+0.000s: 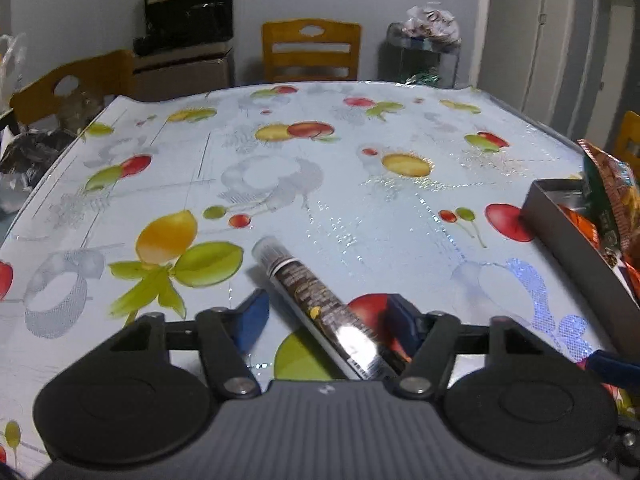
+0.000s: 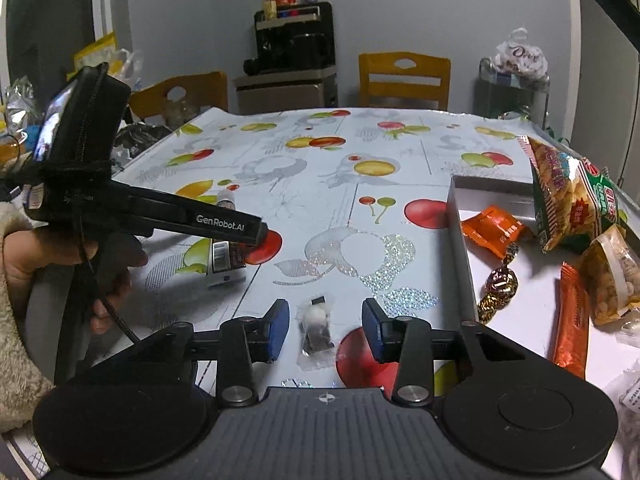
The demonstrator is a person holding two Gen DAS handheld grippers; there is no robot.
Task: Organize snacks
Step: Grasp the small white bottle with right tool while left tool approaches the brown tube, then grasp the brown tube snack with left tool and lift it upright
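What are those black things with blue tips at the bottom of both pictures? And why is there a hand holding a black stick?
No robot here: a person holds a grabbing tool in each hand, each with a camera looking along its two blue-tipped fingers. One picture is from the left claw, the other from the right claw, where you can also see the person's left hand gripping its tool. The table has a fruit-patterned cover. A dark snack tube lies slanted between the left claw's fingers; I can't tell whether they squeeze it. A small clear-wrapped candy lies between the right claw's open fingers, untouched. On the right, a grey box already holds snack packets.
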